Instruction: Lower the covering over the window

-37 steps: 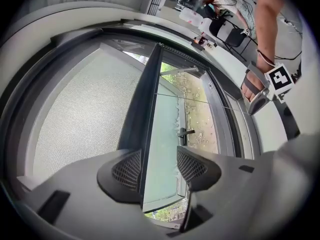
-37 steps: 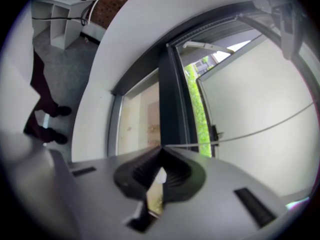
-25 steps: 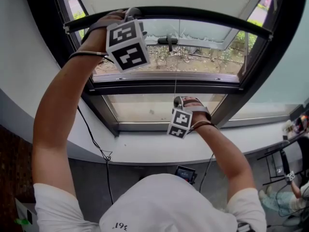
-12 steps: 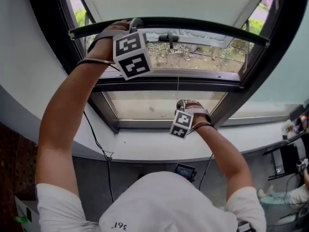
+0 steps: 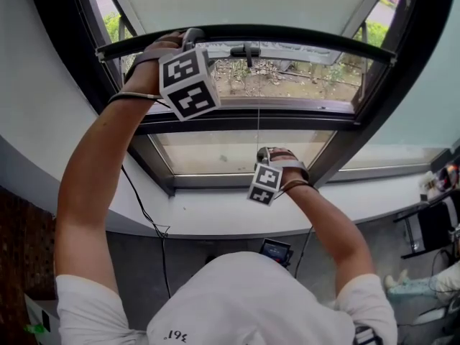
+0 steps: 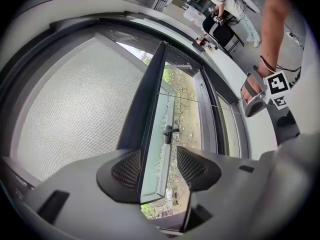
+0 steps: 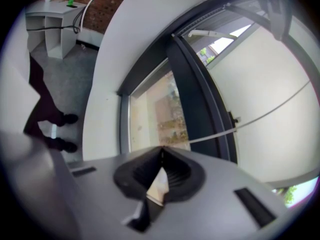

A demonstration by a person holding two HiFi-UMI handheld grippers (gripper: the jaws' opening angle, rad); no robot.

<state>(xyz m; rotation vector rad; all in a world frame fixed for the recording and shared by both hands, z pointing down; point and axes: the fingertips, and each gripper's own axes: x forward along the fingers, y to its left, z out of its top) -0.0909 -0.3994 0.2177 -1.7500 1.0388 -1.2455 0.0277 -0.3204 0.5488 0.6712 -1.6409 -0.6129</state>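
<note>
Head view, blind bar [image 5: 302, 34] lower, left fingers [image 6: 125, 171] open astride it, right fingers [image 7: 135, 174] pinching cord [image 7: 232, 126]

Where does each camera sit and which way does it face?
Head view: on the head, steeply down at the window; both arms, left gripper, right gripper show.
Left gripper view: on that gripper, facing the blind; open jaws straddle its bottom bar.
Right gripper view: on that gripper, facing the window; jaws shut on the cord.
Shared: the cord shows in all three.
</note>
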